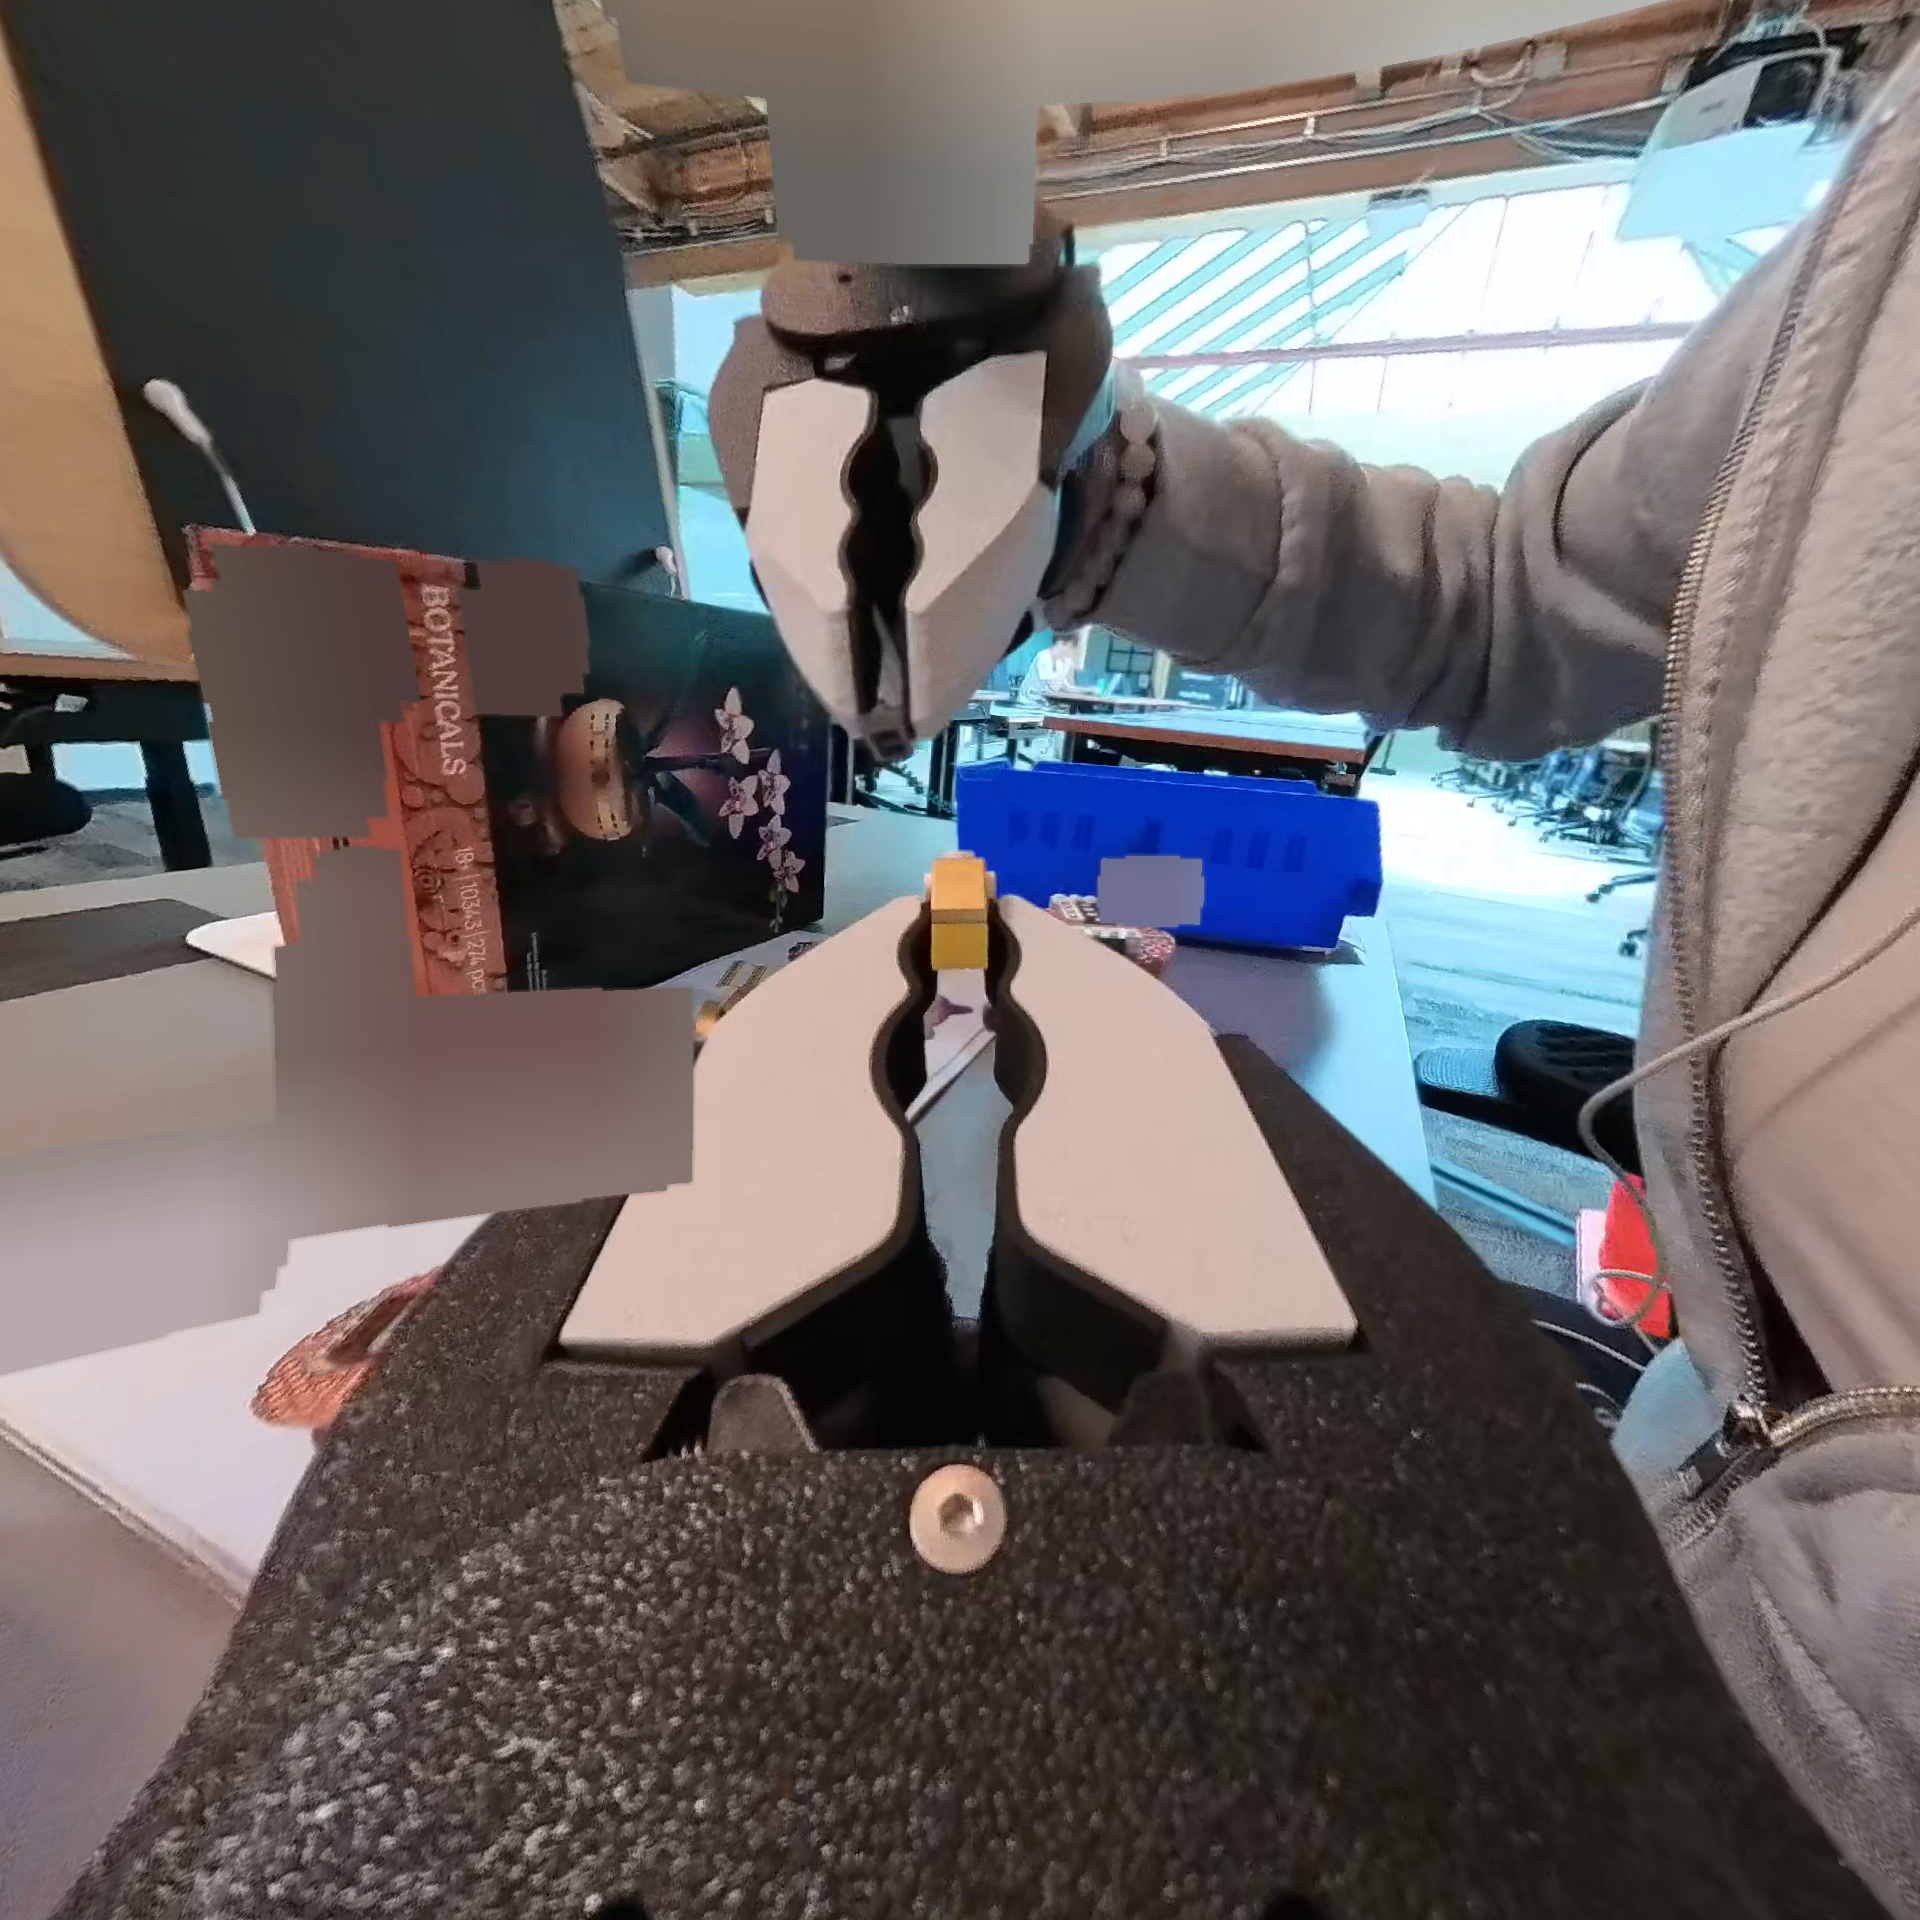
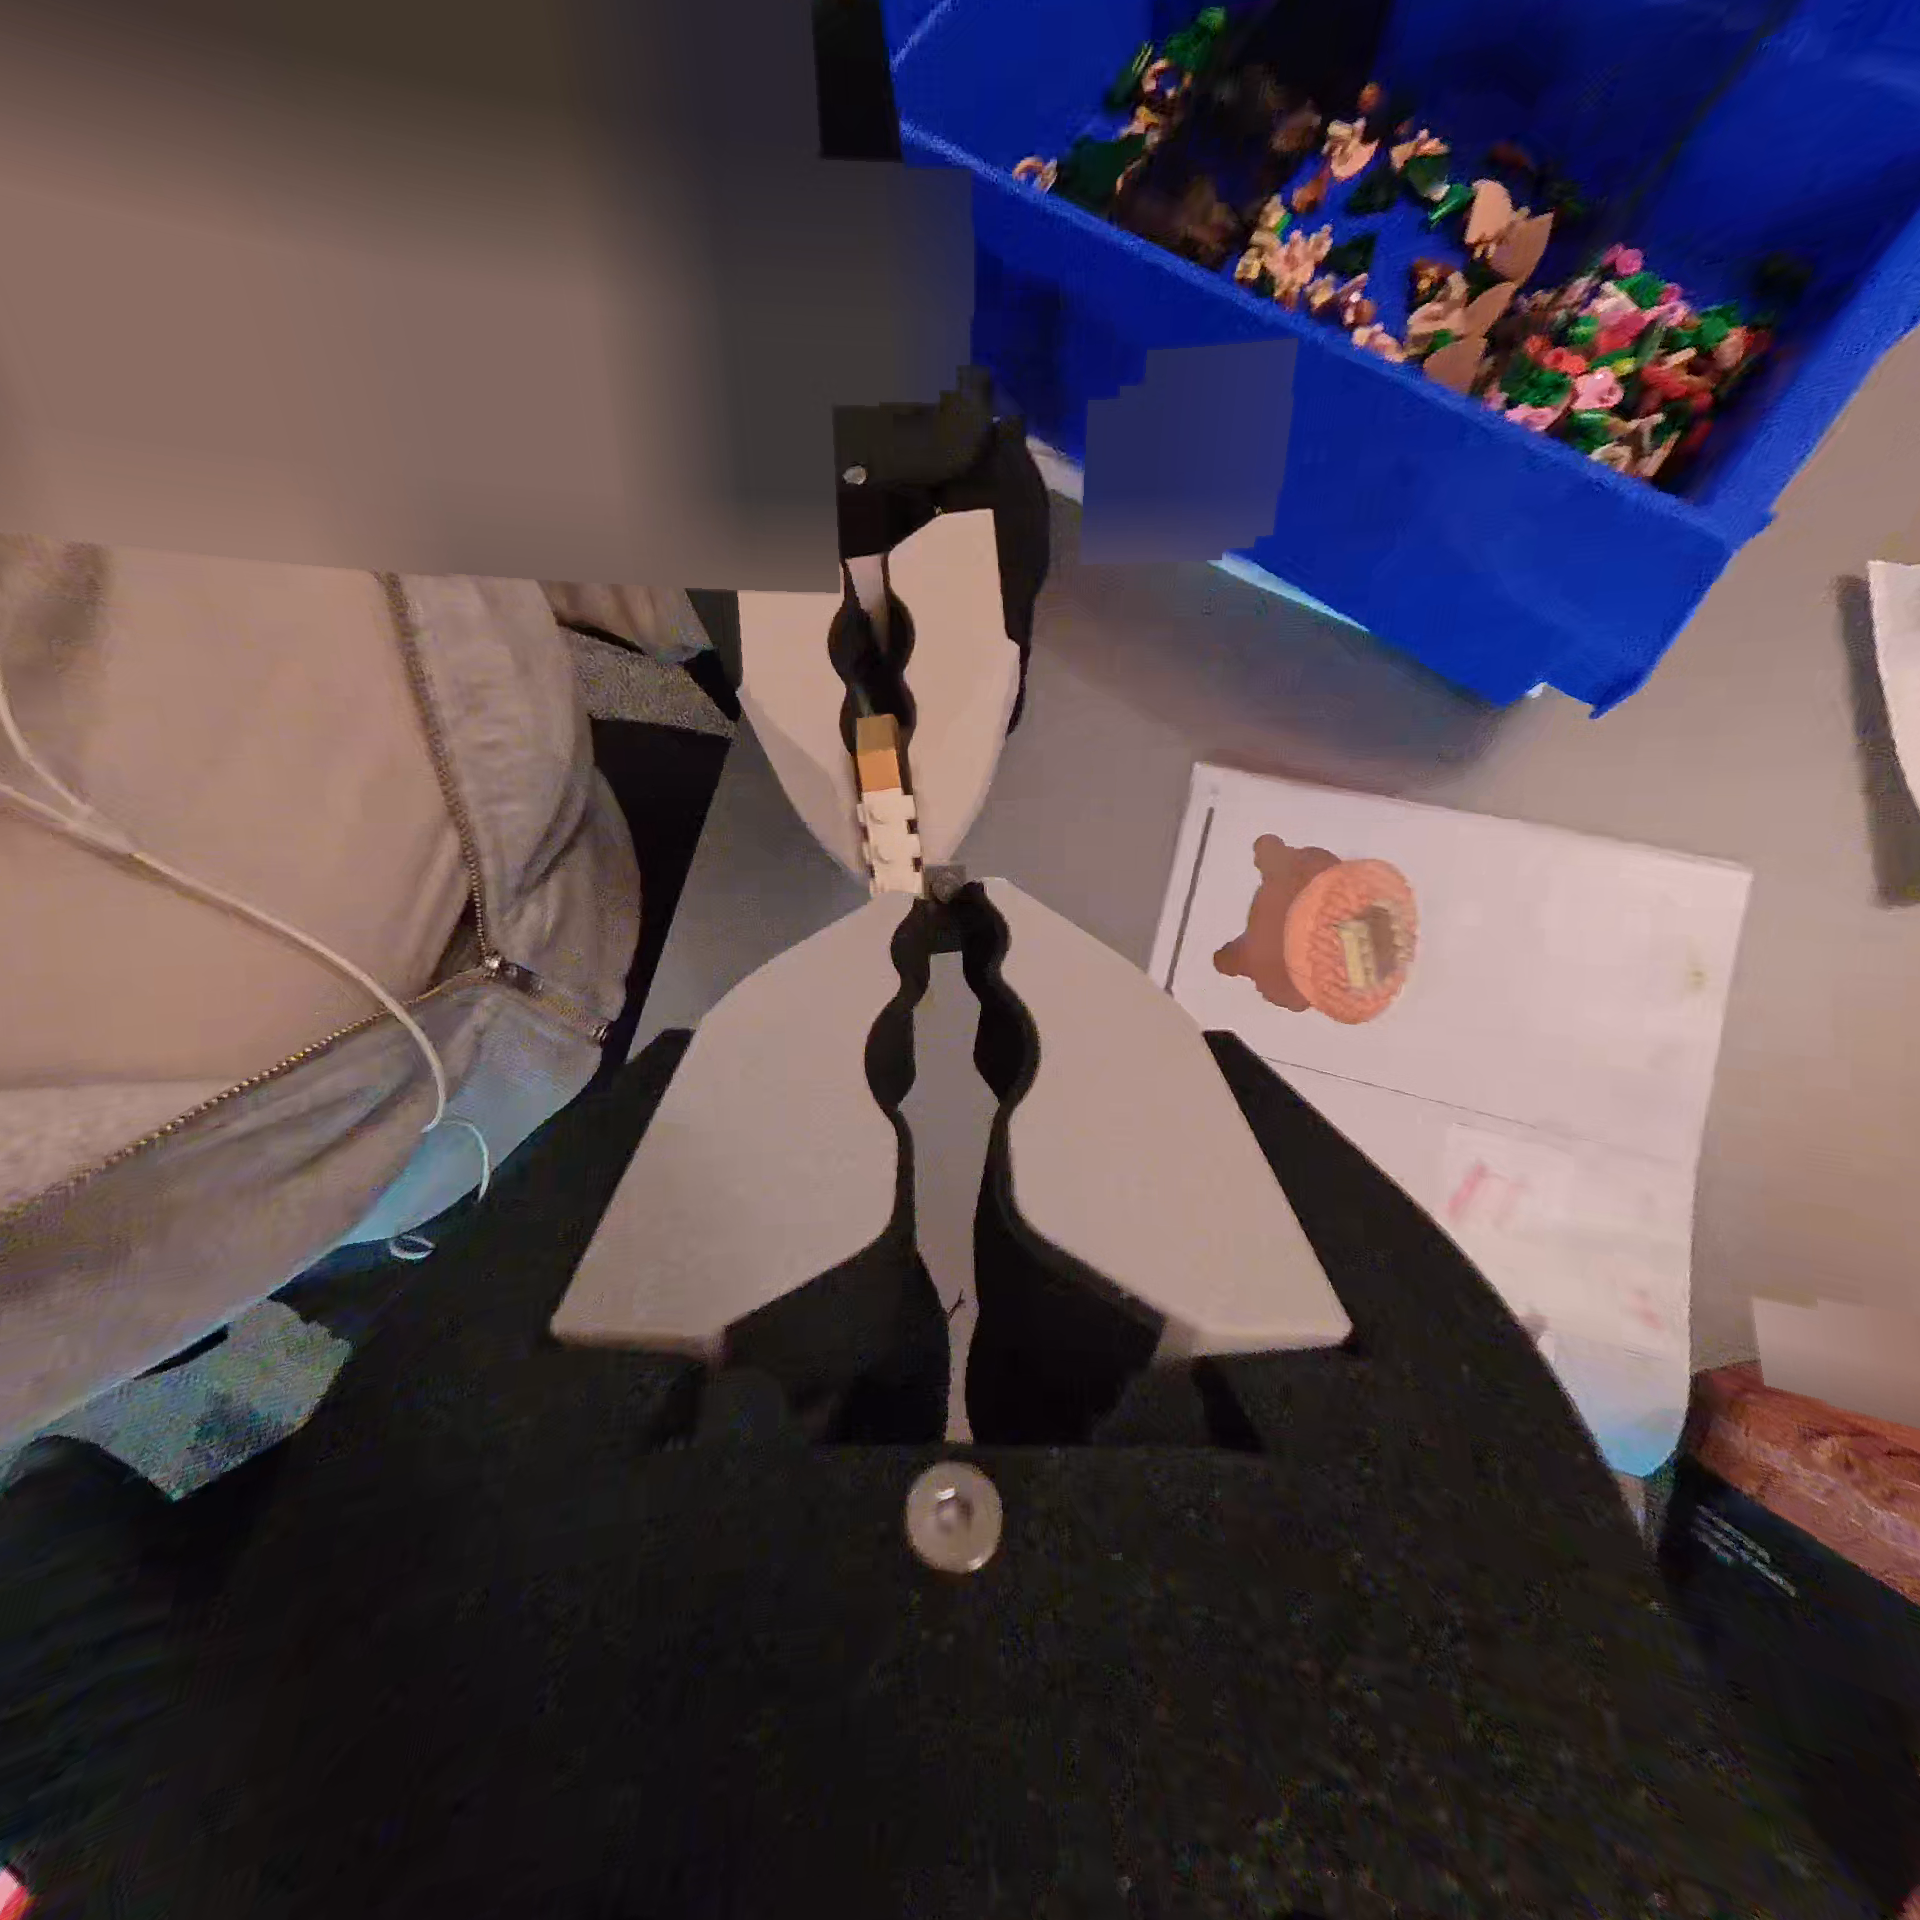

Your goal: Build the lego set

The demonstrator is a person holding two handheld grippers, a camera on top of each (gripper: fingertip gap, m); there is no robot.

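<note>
Tabletop: grey, carries everything below us. Both tools are held up over it.

Blue bin: at the far side of the tabletop, loaded with loose pieces in green, pink, tan and brown, heaped toward one end.

Set box: stands upright beside the bin in the left wrist view, flower picture facing us.

Instruction sheet: lies flat near the bin, with a drawing of a round tan pot.

Left tongs: closed on a small stack, a yellow brick nipped at the very tips. In the right wrist view the stack's white studded end sticks out past those tips.

Right tongs: drawn nearly together on a tiny dark piece that sits right at the white end, touching or almost so; we cannot tell which.

Handling, our judgement: these parts are light, rigid plastic with smooth, slippery sides. They won't crush, but can twist or pop free under a tip-only hold. We'd take bricks across flat opposite faces, clear of studs, and press squarely along the stud line. The dark piece is the one most likely to slip.
</note>
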